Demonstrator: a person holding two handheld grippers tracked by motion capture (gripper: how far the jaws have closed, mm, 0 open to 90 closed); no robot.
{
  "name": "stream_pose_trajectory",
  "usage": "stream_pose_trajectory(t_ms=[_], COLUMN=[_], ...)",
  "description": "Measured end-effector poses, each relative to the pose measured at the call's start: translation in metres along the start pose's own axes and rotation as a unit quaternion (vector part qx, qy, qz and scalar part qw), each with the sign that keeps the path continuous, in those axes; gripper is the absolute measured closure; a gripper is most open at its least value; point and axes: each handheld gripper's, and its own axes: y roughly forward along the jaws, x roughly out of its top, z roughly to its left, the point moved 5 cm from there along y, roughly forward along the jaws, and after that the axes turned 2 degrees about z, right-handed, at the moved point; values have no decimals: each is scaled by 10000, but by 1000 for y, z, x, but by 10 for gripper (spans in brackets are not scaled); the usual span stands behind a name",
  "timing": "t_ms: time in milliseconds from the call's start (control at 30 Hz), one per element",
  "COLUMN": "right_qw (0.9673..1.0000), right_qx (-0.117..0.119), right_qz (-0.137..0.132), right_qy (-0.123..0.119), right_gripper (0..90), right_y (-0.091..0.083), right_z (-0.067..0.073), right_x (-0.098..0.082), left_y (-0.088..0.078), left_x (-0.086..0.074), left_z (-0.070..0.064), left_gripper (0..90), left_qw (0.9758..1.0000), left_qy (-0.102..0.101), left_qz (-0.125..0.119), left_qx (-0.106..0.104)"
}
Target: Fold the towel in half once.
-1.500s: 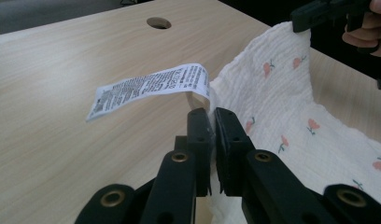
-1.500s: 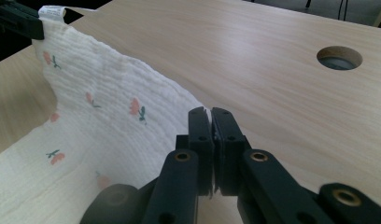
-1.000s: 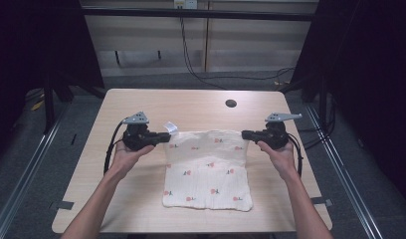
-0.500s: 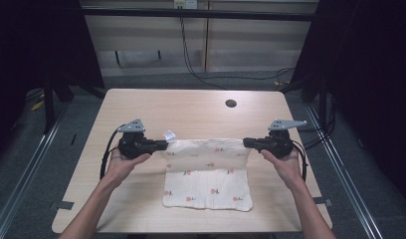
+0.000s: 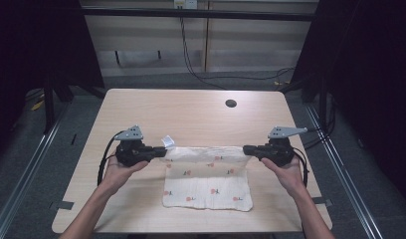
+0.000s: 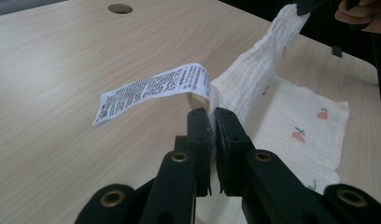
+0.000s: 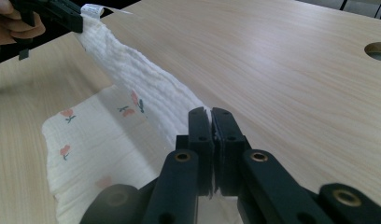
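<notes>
The table [image 5: 141,114] is a pale wood-grain top on a grey floor, with a dark round hole [image 5: 231,103] toward its 1 o'clock corner, seen from the person's side. Across the near half lies the cloth [image 5: 211,186], a cream muslin square printed with small orange fruit. Its near edge rests flat on the table toward 6 o'clock, while its far edge is lifted and drawn taut in a straight line between the two hands.

The person's forearms come in from 6 o'clock, well apart, one at each end of that raised edge. The left tool [image 5: 161,151] sits at 9 o'clock from the cloth's middle, its two black jaws pressed together on the cloth's far-left corner; in the left gripper view the fabric is pinched right between the pads and rises away toward the other hand. The right tool [image 5: 248,149] sits at 3 o'clock and is likewise clamped on the far-right corner, the gathered fabric running out from between its closed jaws in the right gripper view.

A white care label [image 6: 156,88] with fine print sticks out from the corner just beyond the left tool, curling free above the table.
</notes>
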Motion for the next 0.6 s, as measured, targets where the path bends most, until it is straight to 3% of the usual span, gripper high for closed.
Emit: stream_pose_trajectory(t_ms=[600], right_qw=[9998], right_qx=[97], right_qz=[128], right_qy=[-110], right_gripper=[874], right_y=[-7], right_z=[20], right_x=[-14], left_y=[-3], left_x=[-18], left_z=[-17], left_gripper=[855], left_qw=[9997], left_qy=[36], left_qz=[167], left_qx=[-167])
